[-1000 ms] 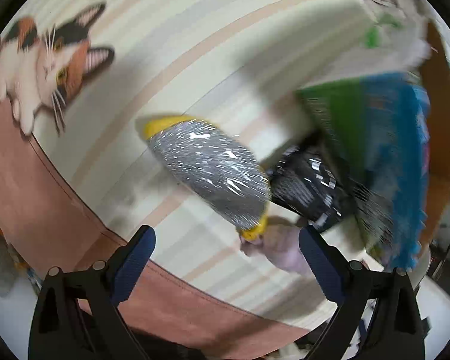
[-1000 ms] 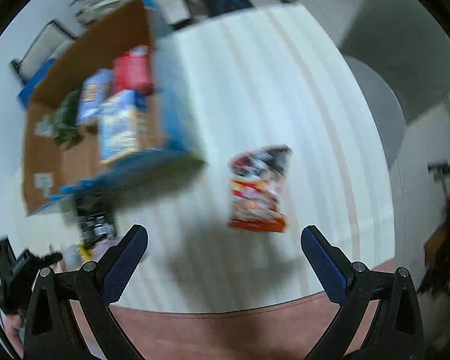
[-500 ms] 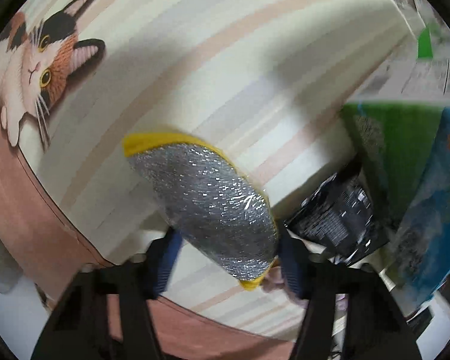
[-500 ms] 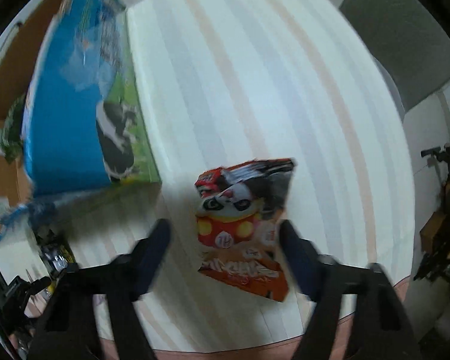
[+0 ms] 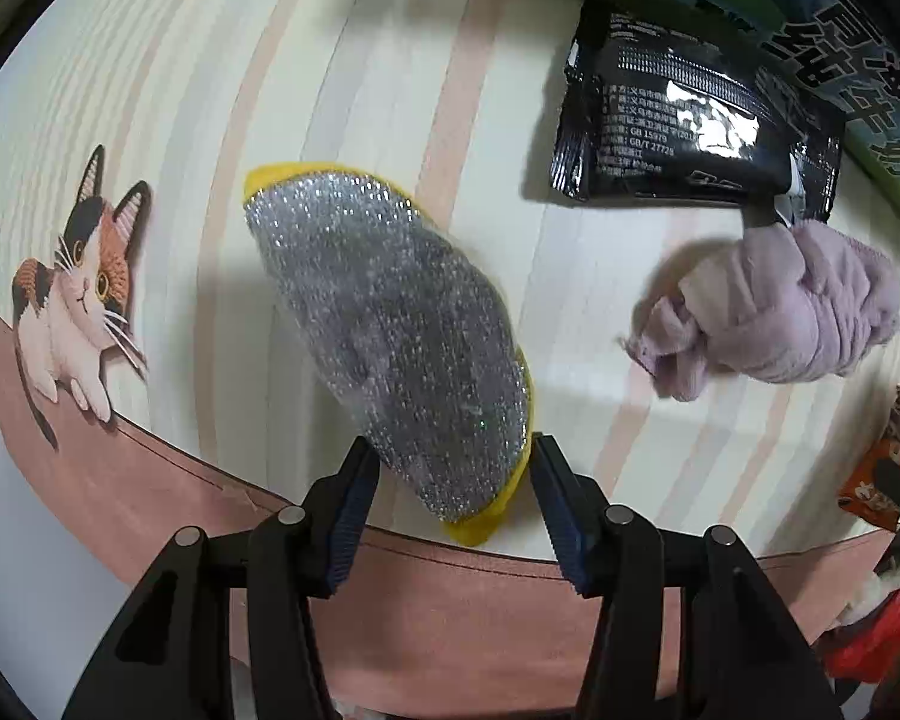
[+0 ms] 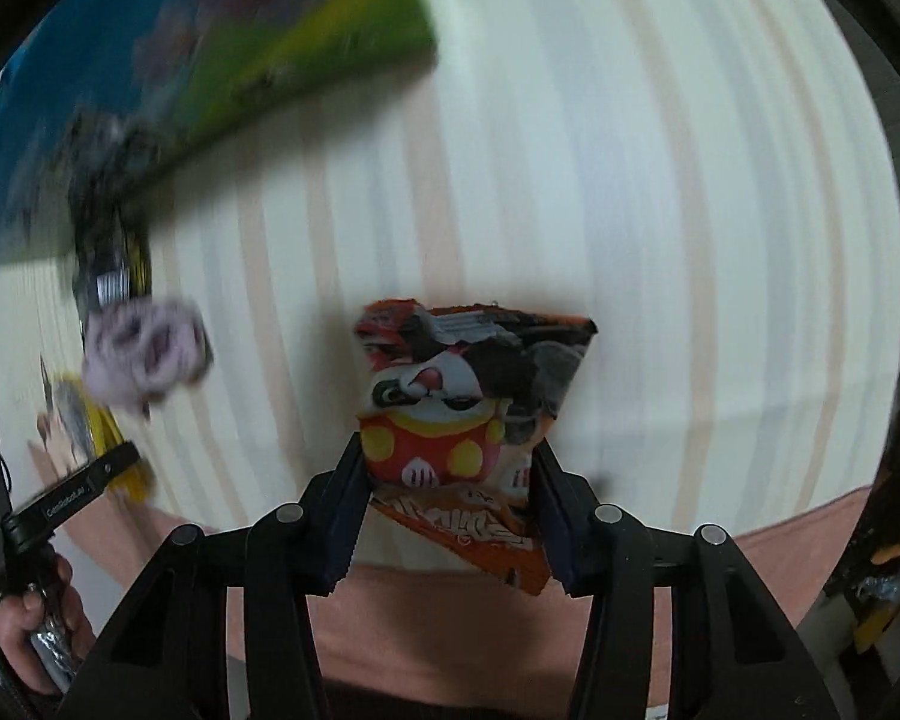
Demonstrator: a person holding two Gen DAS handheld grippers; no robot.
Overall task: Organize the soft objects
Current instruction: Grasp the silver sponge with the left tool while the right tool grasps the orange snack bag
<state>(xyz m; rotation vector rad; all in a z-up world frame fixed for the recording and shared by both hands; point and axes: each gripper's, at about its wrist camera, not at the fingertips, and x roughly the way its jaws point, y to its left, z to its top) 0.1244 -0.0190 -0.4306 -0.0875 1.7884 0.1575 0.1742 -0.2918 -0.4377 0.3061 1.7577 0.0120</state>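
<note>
While a lilac knotted cloth (image 5: pixel 774 315) is lying unsorted, the left gripper (image 5: pixel 453 489) is clamping a silver-and-yellow scouring pad (image 5: pixel 390 336) as the right gripper (image 6: pixel 447 483) is closing on an orange cartoon snack bag (image 6: pixel 468 420) on the striped tablecloth (image 5: pixel 570 300).

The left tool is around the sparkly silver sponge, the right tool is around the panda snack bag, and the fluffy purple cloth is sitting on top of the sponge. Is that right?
Not quite. The purple cloth lies on the table beside the silver sponge, apart from it, as the left wrist view shows. The rest is right.

Your desk (image 5: pixel 168 120) had that striped cat-print cloth, and lying on it were a silver scrub sponge (image 5: pixel 390 336), black packet (image 5: pixel 678 126), lilac towel (image 5: pixel 792 312) and snack bag (image 6: pixel 468 420).
</note>
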